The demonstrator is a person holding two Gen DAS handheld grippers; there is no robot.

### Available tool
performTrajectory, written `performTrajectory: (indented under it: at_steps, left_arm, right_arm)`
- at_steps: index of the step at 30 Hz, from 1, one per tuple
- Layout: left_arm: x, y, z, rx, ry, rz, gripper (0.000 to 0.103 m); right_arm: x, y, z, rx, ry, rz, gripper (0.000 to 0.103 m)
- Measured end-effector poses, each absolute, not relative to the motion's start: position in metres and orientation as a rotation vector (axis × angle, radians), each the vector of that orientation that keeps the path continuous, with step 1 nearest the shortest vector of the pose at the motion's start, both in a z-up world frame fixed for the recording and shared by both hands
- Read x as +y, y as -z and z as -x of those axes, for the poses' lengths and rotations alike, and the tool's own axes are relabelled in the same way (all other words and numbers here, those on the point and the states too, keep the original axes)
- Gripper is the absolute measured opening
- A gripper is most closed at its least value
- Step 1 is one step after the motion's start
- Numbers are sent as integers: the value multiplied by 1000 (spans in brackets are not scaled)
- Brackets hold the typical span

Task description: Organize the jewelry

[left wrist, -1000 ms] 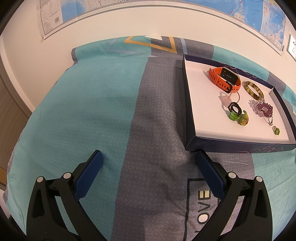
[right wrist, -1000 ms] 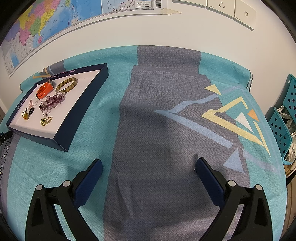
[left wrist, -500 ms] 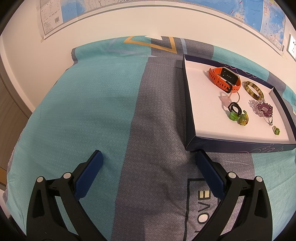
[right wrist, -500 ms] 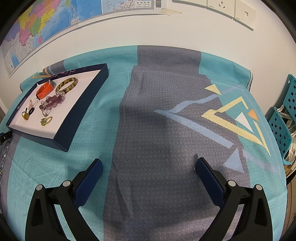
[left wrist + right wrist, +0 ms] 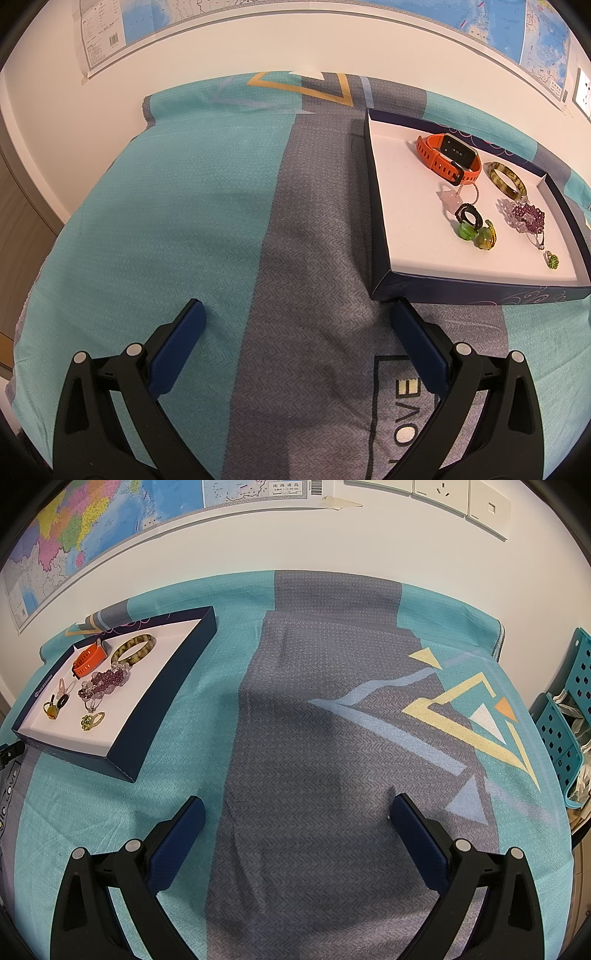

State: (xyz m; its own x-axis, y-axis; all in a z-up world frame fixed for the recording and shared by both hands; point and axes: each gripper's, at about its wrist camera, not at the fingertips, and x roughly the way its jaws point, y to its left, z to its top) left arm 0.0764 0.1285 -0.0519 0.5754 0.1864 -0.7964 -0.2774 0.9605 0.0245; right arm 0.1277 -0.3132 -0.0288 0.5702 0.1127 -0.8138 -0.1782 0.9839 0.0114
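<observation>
While jewelry sits in the tray (image 5: pixel 380 295), both grippers hover empty.
Left gripper (image 5: pixel 297 314) and right gripper (image 5: pixel 297 808): fingers spread wide, touching nothing.

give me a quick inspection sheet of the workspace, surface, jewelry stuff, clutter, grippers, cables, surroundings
Surface: teal and grey patterned cloth covers the table, lightly wrinkled.
Job's things: dark blue tray with white floor holds an orange watch, amber bangle, purple bead bracelet, green rings, a small green pendant and a pink charm.
Clutter: nothing seen on the cloth outside the tray.
Grippers: left gripper and right gripper both open, empty, above the cloth.
Cables: nothing seen.
Surroundings: white wall with map, wall sockets, teal perforated bins at right.
</observation>
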Motion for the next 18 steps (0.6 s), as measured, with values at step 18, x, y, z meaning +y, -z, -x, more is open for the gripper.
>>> performTrajectory:
  at_steps: [18]
  left_arm:
    - [128,52,-76,918,-272,107,99]
  right_arm:
    - [-313,29,-127,949,-171,75,98]
